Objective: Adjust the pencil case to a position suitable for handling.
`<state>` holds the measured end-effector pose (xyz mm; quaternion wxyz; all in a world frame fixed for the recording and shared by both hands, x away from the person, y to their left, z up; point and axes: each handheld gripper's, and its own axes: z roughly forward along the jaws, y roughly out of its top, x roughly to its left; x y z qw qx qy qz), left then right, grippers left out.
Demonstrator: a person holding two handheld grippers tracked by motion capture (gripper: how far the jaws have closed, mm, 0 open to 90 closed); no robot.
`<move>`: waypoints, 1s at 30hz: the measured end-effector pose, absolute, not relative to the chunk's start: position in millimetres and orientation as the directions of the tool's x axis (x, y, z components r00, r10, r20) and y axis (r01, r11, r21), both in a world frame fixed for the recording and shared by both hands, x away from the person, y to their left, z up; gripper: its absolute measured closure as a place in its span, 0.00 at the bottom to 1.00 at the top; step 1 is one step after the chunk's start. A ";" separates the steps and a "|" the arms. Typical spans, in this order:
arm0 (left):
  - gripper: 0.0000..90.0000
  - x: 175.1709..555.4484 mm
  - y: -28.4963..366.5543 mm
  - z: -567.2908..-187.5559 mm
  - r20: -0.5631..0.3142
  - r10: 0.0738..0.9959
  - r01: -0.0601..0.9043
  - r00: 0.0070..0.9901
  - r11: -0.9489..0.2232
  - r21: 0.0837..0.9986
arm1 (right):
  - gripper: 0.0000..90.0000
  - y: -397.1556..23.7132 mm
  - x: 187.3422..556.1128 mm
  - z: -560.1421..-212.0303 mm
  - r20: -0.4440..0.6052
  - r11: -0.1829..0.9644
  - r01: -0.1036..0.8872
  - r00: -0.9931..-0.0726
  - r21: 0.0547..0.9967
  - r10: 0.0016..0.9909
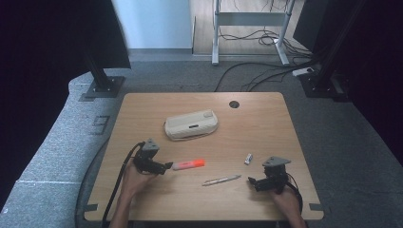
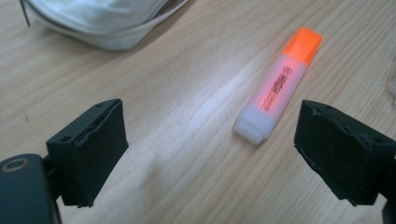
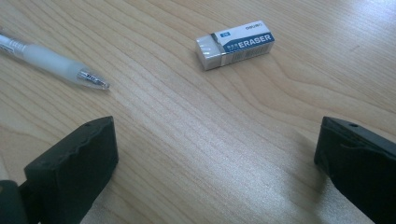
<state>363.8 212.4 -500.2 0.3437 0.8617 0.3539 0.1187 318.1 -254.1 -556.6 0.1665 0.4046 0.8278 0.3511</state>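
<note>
L hand-held gripper (image 1: 167,166) spread, just short of orange highlighter (image 2: 279,84); R hand-held gripper (image 1: 252,181) spread, idle. Off-centre pinch could skid it across desk (image 1: 266,123).

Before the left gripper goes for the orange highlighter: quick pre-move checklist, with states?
1. Left gripper jaws open, nothing between them: ok.
2. Highlighter lies flat on the table, free of other things: ok.
3. Highlighter centred between the left jaws: not ok, it sits ahead and toward the right jaw.
4. Pencil case apart from the highlighter: ok.
5. Right gripper open, holding nothing, off the pen and eraser: ok.
6. Highlighter cap seated: cannot tell.
</note>
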 end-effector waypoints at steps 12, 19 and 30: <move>0.14 395.1 196.6 -484.2 -0.038 0.656 0.514 0.754 -0.552 0.657 | 0.00 -254.1 318.0 -556.6 0.009 0.426 0.553 -0.617 0.716 0.787; 0.16 412.8 185.8 -474.9 -0.024 0.642 0.507 0.766 -0.581 0.636 | 0.00 -254.1 318.0 -556.6 0.008 0.426 0.553 -0.617 0.716 0.787; 0.16 446.4 175.3 -465.9 -0.050 0.629 0.512 0.776 -0.583 0.631 | 0.00 -254.1 318.0 -556.6 0.008 0.426 0.553 -0.617 0.716 0.787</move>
